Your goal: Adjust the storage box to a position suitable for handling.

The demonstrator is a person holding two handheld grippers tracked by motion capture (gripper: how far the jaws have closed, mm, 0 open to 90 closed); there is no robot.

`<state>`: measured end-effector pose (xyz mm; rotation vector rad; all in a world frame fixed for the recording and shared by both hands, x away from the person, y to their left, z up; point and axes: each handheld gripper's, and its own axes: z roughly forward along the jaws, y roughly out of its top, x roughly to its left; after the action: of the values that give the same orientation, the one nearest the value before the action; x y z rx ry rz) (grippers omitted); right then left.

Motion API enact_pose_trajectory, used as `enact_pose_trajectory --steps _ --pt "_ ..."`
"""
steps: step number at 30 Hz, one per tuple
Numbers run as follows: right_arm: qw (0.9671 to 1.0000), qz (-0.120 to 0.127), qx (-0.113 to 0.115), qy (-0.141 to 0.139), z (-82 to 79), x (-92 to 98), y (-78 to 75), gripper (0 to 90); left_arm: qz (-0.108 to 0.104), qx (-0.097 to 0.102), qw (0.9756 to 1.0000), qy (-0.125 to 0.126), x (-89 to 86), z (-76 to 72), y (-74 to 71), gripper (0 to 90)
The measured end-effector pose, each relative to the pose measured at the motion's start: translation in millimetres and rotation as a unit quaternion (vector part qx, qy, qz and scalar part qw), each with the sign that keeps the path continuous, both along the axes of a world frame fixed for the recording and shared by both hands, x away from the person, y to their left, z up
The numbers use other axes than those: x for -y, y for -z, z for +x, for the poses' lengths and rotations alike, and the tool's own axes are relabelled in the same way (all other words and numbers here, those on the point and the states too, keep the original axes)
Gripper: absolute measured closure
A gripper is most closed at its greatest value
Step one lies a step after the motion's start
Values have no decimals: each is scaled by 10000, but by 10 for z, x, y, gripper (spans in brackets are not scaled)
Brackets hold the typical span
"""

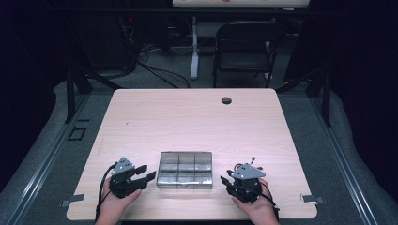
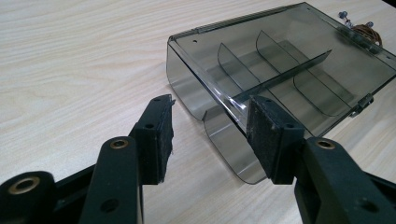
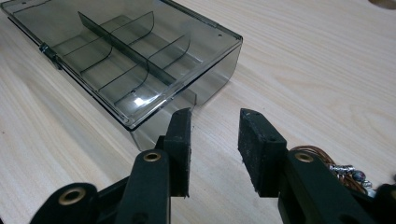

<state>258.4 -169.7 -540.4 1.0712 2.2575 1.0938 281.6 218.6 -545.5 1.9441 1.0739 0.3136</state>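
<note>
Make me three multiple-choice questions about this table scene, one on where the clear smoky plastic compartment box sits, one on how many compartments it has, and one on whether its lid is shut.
1. Where does the clear smoky plastic compartment box sit?
A. At the table's far edge
B. Between the left gripper and the right gripper
C. On the black folding chair

2. How many compartments does it have?
A. Two
B. Six
C. Twelve

3. What state is its lid in?
A. Shut flat
B. Propped upright
C. Lying beside the box

Answers: 1 B, the high view shows it near the front edge of the light wooden table with a gripper on each side. 2 B, dividers form two rows of three. 3 A, the lid lies level on the box in both gripper views.
</note>
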Motion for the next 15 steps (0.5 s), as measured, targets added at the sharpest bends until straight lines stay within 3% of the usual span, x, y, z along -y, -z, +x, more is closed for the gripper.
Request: enact_pose_trajectory --steps 8,15 --pt "10000 64 -51 -41 2 -9 5 655 -47 -55 10000 -22 -29 -9 -3 522" --pt "9997 65 -50 -240 -58 -67 -15 672 -175 -204 9995 166 -11 -62 -34 554"
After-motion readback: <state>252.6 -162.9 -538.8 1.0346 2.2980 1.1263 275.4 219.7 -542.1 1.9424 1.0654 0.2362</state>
